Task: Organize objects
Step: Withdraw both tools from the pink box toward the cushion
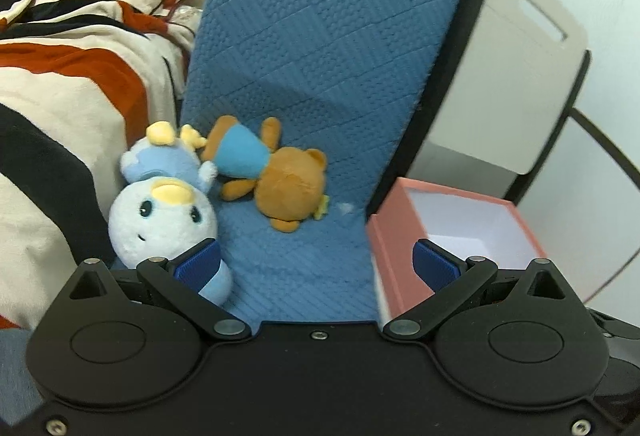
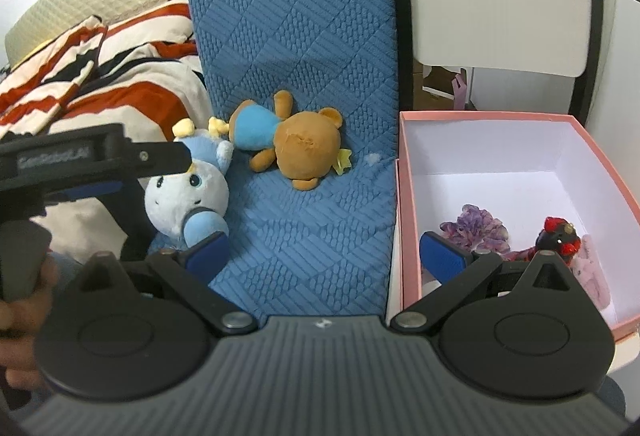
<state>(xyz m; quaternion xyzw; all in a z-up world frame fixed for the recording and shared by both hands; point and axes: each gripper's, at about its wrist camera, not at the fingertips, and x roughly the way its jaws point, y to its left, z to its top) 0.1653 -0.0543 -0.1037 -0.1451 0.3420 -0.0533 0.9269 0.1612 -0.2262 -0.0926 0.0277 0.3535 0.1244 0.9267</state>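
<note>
Both grippers (image 1: 316, 264) (image 2: 326, 254) hung wide open, gripping nothing. The bear (image 2: 296, 146) and penguin (image 2: 188, 196) lay on the blue mat (image 2: 304, 36) at 11 o'clock — box (image 2: 404, 196) at 3 o'clock, probably parked close for easy drops.

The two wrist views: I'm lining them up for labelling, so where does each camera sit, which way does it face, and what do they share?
Left wrist: on the left gripper, facing forward over the blue mat, near the penguin plush; only its own open fingers show.
Right wrist: on the right gripper, facing the same mat, looking down into the pink box; it shows its open fingers, the left gripper and a hand.
Shared: mat, penguin plush, bear plush, pink box, striped blanket.
</note>
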